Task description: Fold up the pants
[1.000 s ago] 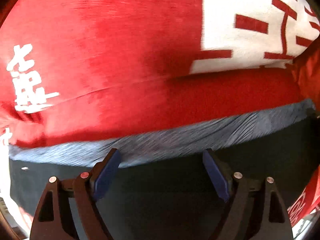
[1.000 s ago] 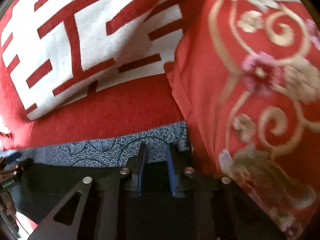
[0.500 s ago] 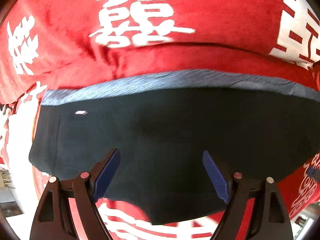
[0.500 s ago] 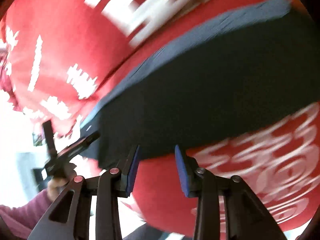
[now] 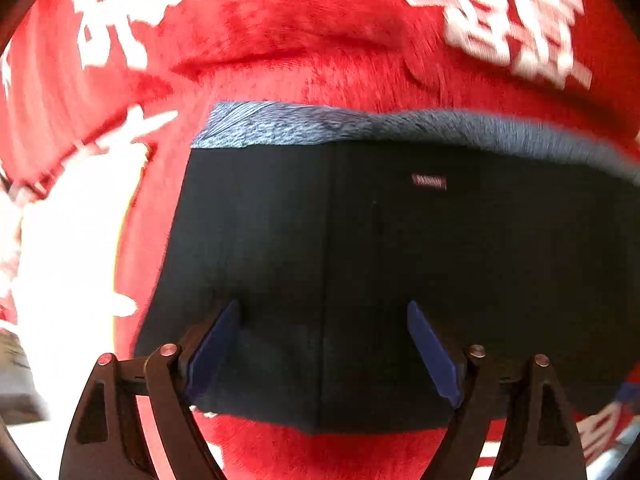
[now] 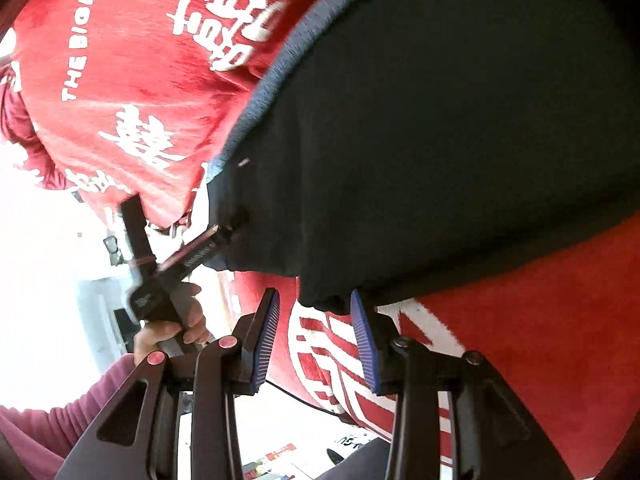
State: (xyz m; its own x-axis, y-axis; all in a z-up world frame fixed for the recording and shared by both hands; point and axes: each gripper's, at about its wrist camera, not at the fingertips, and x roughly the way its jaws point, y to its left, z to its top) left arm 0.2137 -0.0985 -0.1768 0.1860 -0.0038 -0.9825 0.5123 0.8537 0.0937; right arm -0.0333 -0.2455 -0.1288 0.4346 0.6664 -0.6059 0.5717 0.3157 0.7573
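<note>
Surface: a red blanket (image 5: pixel 320 40) printed with white characters, creased beyond the pants (image 5: pixel 400 260). The dark pants lie flat near its front edge, grey-blue waistband (image 5: pixel 360 126) on the far side. Left gripper (image 5: pixel 324 344) hangs over them, jaws spread wide, nothing held. Right gripper (image 6: pixel 316 340) sits at the near hem, jaws parted, empty. Past the blanket's edge the room is washed out bright.

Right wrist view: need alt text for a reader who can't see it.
The right gripper, jaws apart and empty, sits at the near corner of dark folded pants with a blue-grey waistband, lying on a red blanket with white lettering. At left, a hand holds the left gripper against the pants' side edge.
</note>
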